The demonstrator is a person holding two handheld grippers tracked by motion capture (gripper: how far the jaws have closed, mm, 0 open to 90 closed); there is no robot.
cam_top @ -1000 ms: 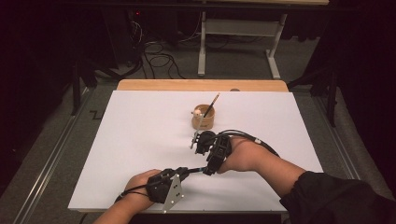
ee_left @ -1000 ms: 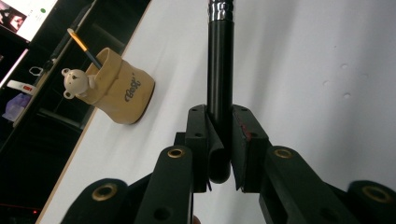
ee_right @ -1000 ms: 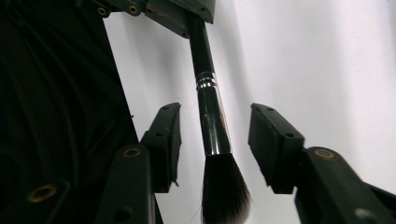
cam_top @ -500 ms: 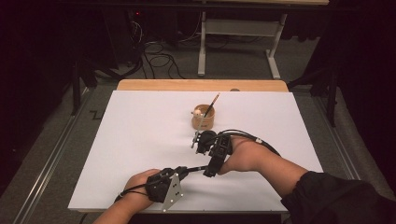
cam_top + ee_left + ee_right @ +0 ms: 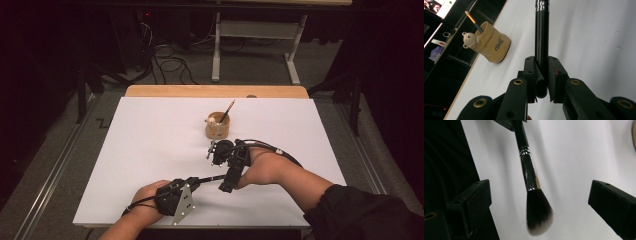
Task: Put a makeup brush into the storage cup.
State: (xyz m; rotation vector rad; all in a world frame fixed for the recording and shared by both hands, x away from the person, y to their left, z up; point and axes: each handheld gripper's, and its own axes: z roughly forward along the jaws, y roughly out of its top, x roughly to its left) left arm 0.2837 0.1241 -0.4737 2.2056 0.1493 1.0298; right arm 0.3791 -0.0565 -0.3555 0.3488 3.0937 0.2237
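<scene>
Two grippers meet over the white table: the left gripper pinches the black handle of a makeup brush, holding it level off the surface, with the bear-decorated cup (one pencil already in it) just beyond. The right gripper has just been opening from its narrower stance a second ago; its jaws now stand spread, clear of the bristles between them.
</scene>
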